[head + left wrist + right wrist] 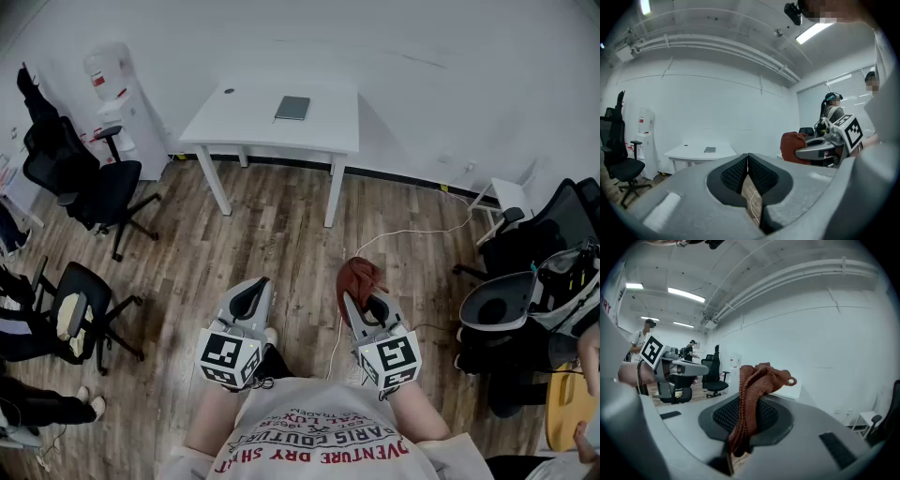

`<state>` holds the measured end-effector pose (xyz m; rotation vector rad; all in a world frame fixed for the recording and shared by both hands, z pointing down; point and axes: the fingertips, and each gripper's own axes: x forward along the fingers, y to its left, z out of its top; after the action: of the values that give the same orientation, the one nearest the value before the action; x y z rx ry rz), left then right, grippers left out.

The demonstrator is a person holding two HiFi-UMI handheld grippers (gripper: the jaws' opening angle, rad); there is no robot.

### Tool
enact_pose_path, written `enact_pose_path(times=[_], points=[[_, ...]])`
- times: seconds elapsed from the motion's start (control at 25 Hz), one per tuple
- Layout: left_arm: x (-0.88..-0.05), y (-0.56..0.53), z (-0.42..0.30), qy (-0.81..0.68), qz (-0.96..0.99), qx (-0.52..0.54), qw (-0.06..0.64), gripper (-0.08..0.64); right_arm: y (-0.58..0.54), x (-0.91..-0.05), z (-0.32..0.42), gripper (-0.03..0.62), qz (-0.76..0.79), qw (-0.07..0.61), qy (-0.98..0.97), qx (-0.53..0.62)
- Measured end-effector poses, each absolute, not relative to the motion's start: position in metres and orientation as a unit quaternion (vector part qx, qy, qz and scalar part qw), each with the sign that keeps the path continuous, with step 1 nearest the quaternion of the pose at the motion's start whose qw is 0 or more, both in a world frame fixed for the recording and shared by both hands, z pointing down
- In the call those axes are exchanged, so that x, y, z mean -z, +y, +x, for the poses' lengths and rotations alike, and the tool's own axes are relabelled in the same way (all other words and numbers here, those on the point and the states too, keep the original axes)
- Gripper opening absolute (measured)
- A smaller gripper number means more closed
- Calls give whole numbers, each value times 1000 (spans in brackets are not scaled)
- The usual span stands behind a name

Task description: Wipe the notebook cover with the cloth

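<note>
left gripper (251, 292): jaws pressed together, empty | right gripper (367, 305): clamped on the cloth (357, 278) | notebook (292, 108): on the table (246, 122), well ahead of me | risk: I reckon the unbraced notebook could slide under my wipe

Your right gripper (748, 405) clamps rust-brown knitted cloth (757, 380); cloth bunches upright above jaws. Your left gripper (701, 366) at left, marker cube on top. Black office chair (715, 379) beyond.
</note>
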<state>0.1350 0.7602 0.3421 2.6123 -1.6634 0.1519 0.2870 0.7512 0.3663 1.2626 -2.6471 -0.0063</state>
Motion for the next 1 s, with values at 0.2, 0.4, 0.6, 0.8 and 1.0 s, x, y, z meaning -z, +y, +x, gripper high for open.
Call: enact_pose_path(times=[0.2, 0.4, 0.6, 0.8, 1.0], points=[[-345, 759, 133, -536, 842, -46, 23, 11, 749, -365, 286, 67, 438, 99, -893, 9], [-350, 758, 138, -528, 847, -53, 26, 11, 745, -368, 285, 67, 440, 89, -894, -1], [-354, 751, 136, -529, 846, -57, 35, 11, 739, -370, 287, 69, 446, 74, -892, -16], [-361, 736, 132, -521, 850, -65, 42, 11, 724, -379, 279, 70, 444, 84, -892, -19], [-370, 704, 120, -517, 851, -72, 54, 11, 696, -392, 263, 71, 438, 94, -893, -42]])
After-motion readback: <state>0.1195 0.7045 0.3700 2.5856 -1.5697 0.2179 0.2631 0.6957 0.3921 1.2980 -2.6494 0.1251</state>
